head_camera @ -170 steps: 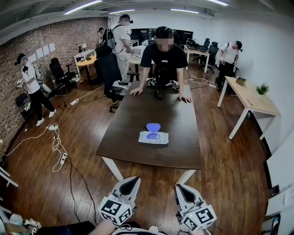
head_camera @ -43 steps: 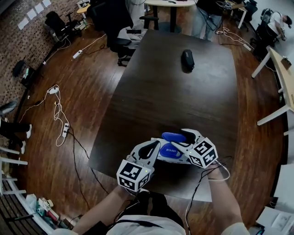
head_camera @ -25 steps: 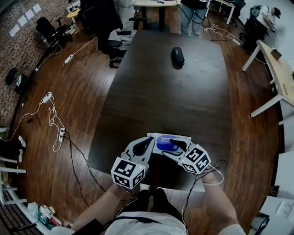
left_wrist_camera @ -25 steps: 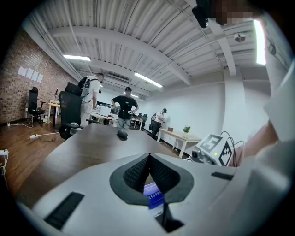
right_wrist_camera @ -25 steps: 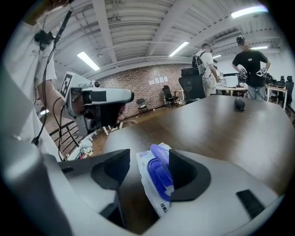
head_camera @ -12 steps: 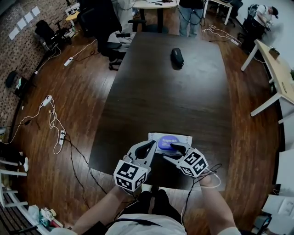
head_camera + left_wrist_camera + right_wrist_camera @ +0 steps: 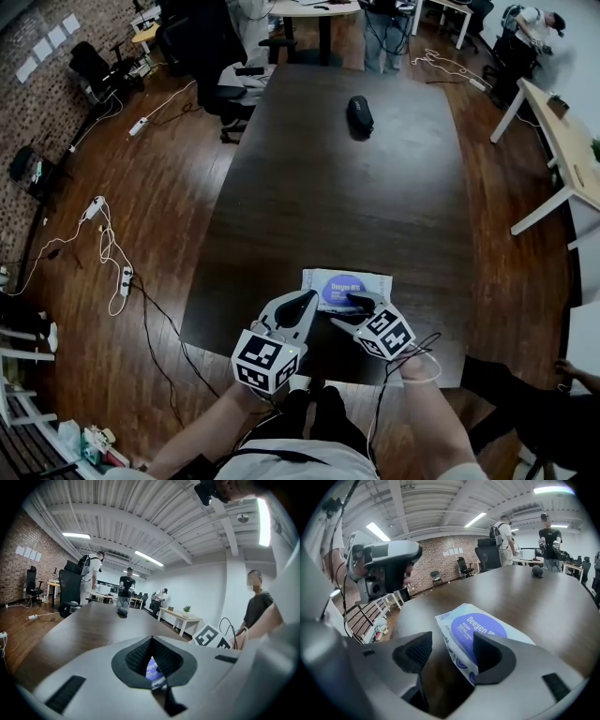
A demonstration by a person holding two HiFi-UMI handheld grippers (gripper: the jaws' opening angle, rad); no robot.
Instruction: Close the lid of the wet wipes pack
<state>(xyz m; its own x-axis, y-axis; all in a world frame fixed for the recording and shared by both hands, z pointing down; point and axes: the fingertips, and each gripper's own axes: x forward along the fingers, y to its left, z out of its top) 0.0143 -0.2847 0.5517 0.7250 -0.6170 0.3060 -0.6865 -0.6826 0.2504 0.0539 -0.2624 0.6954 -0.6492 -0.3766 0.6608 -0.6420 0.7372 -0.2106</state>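
Observation:
The wet wipes pack [image 7: 373, 280] lies flat near the front edge of the dark table [image 7: 356, 197], and its round blue lid [image 7: 337, 288] lies down flat on it. My right gripper [image 7: 345, 311] is open at the pack's near edge. In the right gripper view the pack [image 7: 487, 630] shows beyond the open right gripper [image 7: 452, 652], with one finger [image 7: 490, 656] over the lid's rim. My left gripper [image 7: 307, 299] is shut just left of the pack. In the left gripper view a slice of the pack [image 7: 153, 669] shows through the gap behind the closed tips of the left gripper [image 7: 151, 640].
A black pouch [image 7: 360, 114] lies at the table's far end. Office chairs [image 7: 202, 47] stand beyond the table's far left corner, and cables [image 7: 112, 253] run over the floor on the left. A light desk [image 7: 562, 131] stands to the right. A person's legs [image 7: 525, 403] are at the lower right.
The blue lid, which stood raised, now lies flat on the pack. Both grippers have drawn back slightly toward me. A person has come into view at the lower right.

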